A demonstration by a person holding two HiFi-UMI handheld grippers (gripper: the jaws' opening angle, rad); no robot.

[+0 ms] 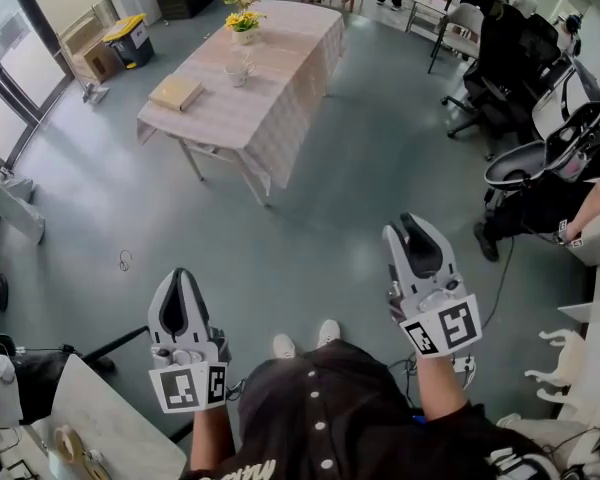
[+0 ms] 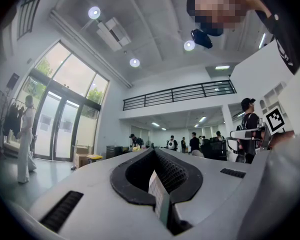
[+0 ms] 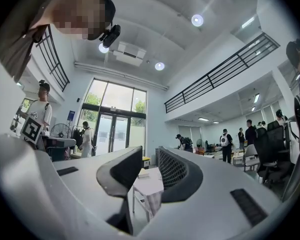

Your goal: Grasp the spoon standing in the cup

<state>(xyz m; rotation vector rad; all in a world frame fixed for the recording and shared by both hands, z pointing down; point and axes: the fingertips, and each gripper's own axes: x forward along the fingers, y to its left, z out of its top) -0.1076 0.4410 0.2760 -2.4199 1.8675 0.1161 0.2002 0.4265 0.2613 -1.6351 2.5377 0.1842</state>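
The spoon is too small to make out in the head view. Only its cup [image 1: 240, 69] shows, a pale, clear-looking vessel standing on the far bench [image 1: 290, 58] in the upper left of the frame, well apart from both grippers. The bench wears a pale checked cloth and also carries yellow flowers [image 1: 244, 20] and a flat tan box [image 1: 176, 92]. The left gripper [image 1: 183, 274], grey plastic with black ribbed pads, has its fingers [image 2: 176, 171] together at the tips, nothing between them. The right gripper [image 1: 411, 220] has its fingers slightly apart, and through the gap a cut-off corner of the bench shows. A dark shirt [image 1: 330, 408] fills the bottom of the frame
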